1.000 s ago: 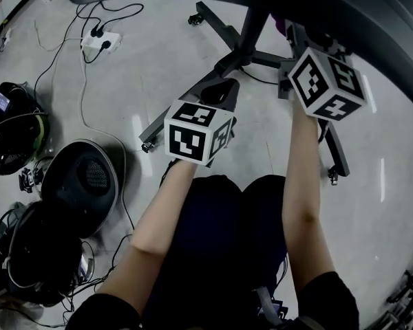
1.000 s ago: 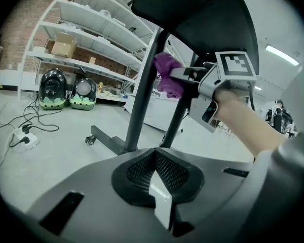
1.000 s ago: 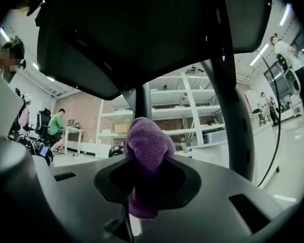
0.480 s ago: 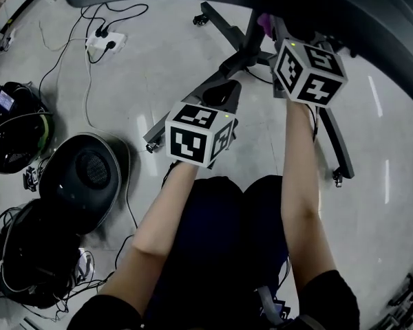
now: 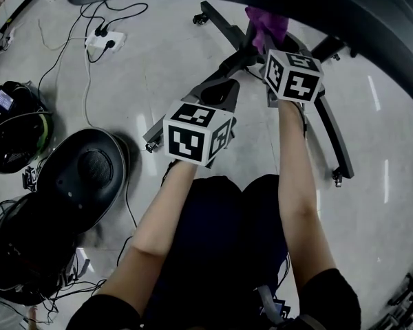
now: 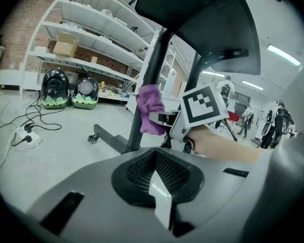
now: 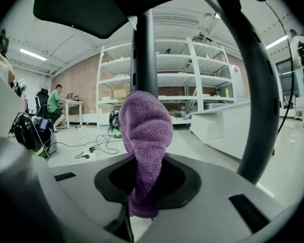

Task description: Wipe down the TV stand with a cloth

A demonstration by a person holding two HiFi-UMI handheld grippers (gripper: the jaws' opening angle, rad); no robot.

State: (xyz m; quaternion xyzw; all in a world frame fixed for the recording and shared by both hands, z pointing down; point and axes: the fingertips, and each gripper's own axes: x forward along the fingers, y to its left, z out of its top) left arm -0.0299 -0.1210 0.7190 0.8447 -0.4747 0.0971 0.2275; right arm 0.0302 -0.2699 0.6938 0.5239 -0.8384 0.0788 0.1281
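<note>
Just ahead of our right gripper (image 7: 142, 209), whose jaws are pinching the purple cloth (image 7: 144, 135) against the upright post (image 7: 143, 49) of the TV stand (image 5: 332, 136), we are judging a slip off that narrow post likely, our left gripper (image 6: 162, 206) idling pressed together, empty.

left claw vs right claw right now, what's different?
The right claw is shut on the purple cloth; the left claw is shut with nothing between its jaws. The right claw is further forward, its cloth up by the stand's pole; the left claw sits back from it, nearer the person. Shared: both are shut and both aim toward that pole.
</note>
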